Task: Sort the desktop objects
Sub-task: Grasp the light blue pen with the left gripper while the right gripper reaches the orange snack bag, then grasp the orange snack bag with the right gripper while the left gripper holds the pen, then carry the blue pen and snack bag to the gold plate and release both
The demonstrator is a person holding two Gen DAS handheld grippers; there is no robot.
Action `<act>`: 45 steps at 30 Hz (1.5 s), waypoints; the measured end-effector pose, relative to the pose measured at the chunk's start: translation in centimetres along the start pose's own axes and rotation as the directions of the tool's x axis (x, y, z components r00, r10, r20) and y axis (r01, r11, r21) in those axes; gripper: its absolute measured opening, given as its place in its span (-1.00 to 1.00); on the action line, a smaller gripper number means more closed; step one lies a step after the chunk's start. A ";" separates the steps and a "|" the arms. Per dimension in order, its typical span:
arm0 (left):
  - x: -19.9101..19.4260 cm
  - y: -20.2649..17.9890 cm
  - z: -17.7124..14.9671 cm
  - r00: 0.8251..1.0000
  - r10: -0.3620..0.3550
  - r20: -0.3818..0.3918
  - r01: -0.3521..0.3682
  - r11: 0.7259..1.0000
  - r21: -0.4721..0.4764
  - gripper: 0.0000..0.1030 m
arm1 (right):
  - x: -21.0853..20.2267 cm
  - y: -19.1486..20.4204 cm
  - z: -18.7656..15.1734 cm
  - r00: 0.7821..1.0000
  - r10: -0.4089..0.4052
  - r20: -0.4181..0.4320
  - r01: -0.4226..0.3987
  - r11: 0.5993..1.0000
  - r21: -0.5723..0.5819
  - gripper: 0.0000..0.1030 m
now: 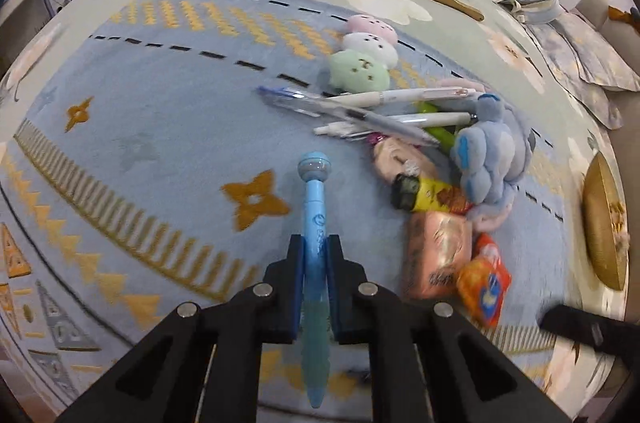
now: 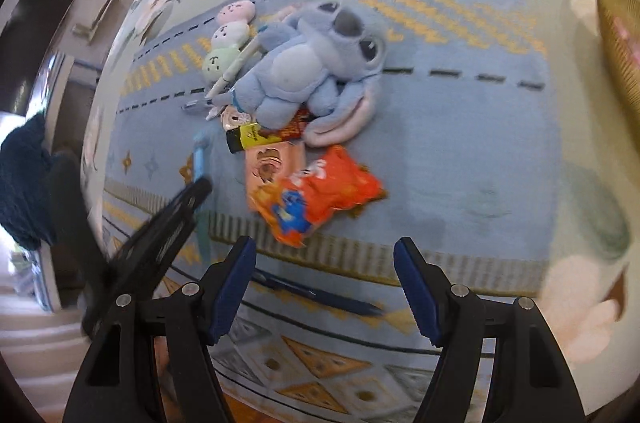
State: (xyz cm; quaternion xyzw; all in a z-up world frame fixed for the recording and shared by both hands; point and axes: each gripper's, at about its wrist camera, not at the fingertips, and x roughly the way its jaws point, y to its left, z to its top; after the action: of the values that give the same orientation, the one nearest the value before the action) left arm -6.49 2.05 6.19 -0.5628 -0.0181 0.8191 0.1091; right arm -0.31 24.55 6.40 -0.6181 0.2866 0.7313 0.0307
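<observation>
Left wrist: left tool (image 1: 314, 255) clamped on light-blue pen (image 1: 314, 199), over blue patterned rug (image 1: 140, 127); heap of pens, plush toys, snack packets beside it
Right wrist: right tool (image 2: 325, 255) apart, empty; orange snack packet (image 2: 320, 191) and dark-blue pen (image 2: 320, 297) lying just ahead

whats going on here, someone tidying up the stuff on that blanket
Yes, a person is sorting a pile with two tools. The left hand-held gripper has shut on a light blue pen, apart from the heap. The right hand-held gripper hangs open and empty above the patterned blanket, with a dark blue pen lying below it. The blue plush toy, other pens and snack packets are not yet sorted.
</observation>
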 end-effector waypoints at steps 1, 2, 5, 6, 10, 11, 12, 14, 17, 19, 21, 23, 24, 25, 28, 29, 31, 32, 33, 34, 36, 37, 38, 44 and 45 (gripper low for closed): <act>-0.3 0.5 -0.3 1.000 0.000 -0.005 0.000 1.000 0.009 -0.85 | 0.8 -0.1 0.2 1.000 0.026 -0.007 -0.026 0.998 0.049 0.38; -0.6 1.0 -0.6 1.000 0.002 -0.009 -0.002 1.000 0.015 -0.85 | 1.5 -0.4 0.3 0.998 0.068 -0.010 -0.067 0.991 0.112 0.38; -1.0 2.4 -1.2 1.000 0.000 -0.028 0.001 1.000 0.013 -0.85 | 3.6 -1.7 0.3 0.989 0.150 -0.018 -0.137 0.940 0.312 0.38; -1.0 2.6 -1.3 0.999 -0.011 -0.034 0.011 1.000 0.001 -0.85 | 4.0 -2.1 0.2 0.989 0.144 -0.018 -0.128 0.924 0.360 0.38; -1.2 2.7 -1.4 0.999 -0.025 -0.024 0.025 1.000 -0.007 -0.85 | 4.5 -2.5 0.2 0.994 0.110 0.017 -0.107 0.900 0.422 0.38; -1.3 2.6 -1.5 0.999 -0.029 -0.022 0.029 1.000 0.000 -0.85 | 4.5 -2.3 0.4 0.994 0.104 0.023 -0.104 0.902 0.419 0.38; -1.2 2.4 -1.5 0.999 -0.029 -0.020 0.029 0.999 0.012 -0.85 | 4.6 -2.1 0.6 0.994 0.101 0.029 -0.104 0.903 0.417 0.38; -0.9 2.1 -1.5 0.999 -0.030 -0.022 0.030 0.999 0.027 -0.85 | 5.1 -1.7 1.2 0.995 0.097 0.035 -0.103 0.900 0.424 0.38; -0.8 2.0 -1.6 0.999 -0.039 -0.030 0.040 0.999 0.024 -0.85 | 6.6 -1.6 2.0 0.997 0.078 0.004 -0.072 0.894 0.442 0.37; -1.1 2.5 -1.9 0.999 -0.041 -0.032 0.042 0.999 0.022 -0.85 | 6.9 -1.2 2.2 0.999 0.038 -0.001 -0.035 0.912 0.409 0.25; -1.0 2.5 -1.9 0.999 -0.041 -0.035 0.042 0.999 0.024 -0.85 | 6.4 -0.7 2.2 1.000 0.007 0.012 -0.010 0.934 0.357 -0.04; -1.2 2.5 -2.0 0.998 -0.049 -0.042 0.050 0.998 0.026 -0.85 | 6.1 -0.6 2.0 1.000 -0.001 -0.001 0.001 0.954 0.300 -0.13; -1.3 2.4 -2.1 0.997 -0.053 -0.047 0.055 0.998 0.033 -0.85 | 6.0 -0.7 1.8 1.000 0.004 -0.014 0.000 0.961 0.276 -0.26; -1.4 2.2 -2.2 0.997 -0.057 -0.050 0.059 0.997 0.040 -0.85 | 5.5 -0.9 1.4 1.000 0.006 -0.026 0.000 0.971 0.240 -0.26; -1.0 1.5 -2.5 0.996 -0.057 -0.065 0.062 0.995 0.072 -0.85 | 3.6 -1.7 0.1 0.993 -0.114 -0.016 0.116 0.986 0.123 -0.26; -0.7 1.3 -2.8 0.996 -0.052 -0.071 0.058 0.995 0.080 -0.85 | 3.4 -2.1 -0.3 0.987 -0.159 -0.015 0.159 0.983 0.089 -0.26; 0.0 1.1 -3.2 0.995 -0.043 -0.087 0.050 0.995 0.081 -0.85 | 3.5 -3.3 -1.0 0.978 -0.207 -0.019 0.208 0.977 0.037 -0.25; 0.4 1.1 -3.4 0.995 -0.033 -0.092 0.040 0.996 0.080 -0.85 | 3.7 -3.8 -1.2 0.975 -0.219 -0.026 0.220 0.975 0.024 -0.22; 0.6 1.1 -3.5 0.995 -0.026 -0.096 0.034 0.996 0.080 -0.84 | 4.0 -4.1 -1.4 0.975 -0.221 -0.036 0.222 0.975 0.020 -0.18; 0.8 1.1 -3.6 0.995 -0.023 -0.092 0.031 0.996 0.078 -0.84 | 4.2 -4.5 -1.5 0.979 -0.201 -0.036 0.202 0.979 0.028 -0.15; 0.9 1.1 -3.6 0.997 -0.017 -0.081 0.024 0.996 0.082 -0.84 | 4.3 -4.3 -1.5 0.981 -0.193 -0.024 0.194 0.981 0.031 -0.01; 1.0 1.0 -3.6 0.997 -0.009 -0.076 0.016 0.996 0.091 -0.84 | 4.1 -4.7 -1.5 0.981 -0.195 -0.018 0.196 0.980 0.030 0.02; 1.0 0.8 -3.6 0.997 -0.001 -0.072 0.008 0.995 0.100 -0.84 | 4.2 -4.6 -1.6 0.978 -0.207 -0.005 0.207 0.978 0.037 0.06; 0.6 0.5 -3.0 0.998 0.020 -0.064 -0.014 0.995 0.096 -0.85 | 4.1 -3.5 -1.4 0.964 -0.265 0.025 0.265 0.964 0.003 -0.35; 0.3 0.4 -2.9 0.998 0.016 -0.064 -0.010 0.996 0.093 -0.85 | 3.8 -3.7 -1.4 0.967 -0.255 0.022 0.255 0.967 -0.004 -0.37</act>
State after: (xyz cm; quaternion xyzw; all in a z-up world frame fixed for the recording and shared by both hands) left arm -3.97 1.43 4.79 -0.5835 0.0269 0.8011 0.1302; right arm 1.53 25.87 1.38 -0.6421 0.2017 0.7289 0.1254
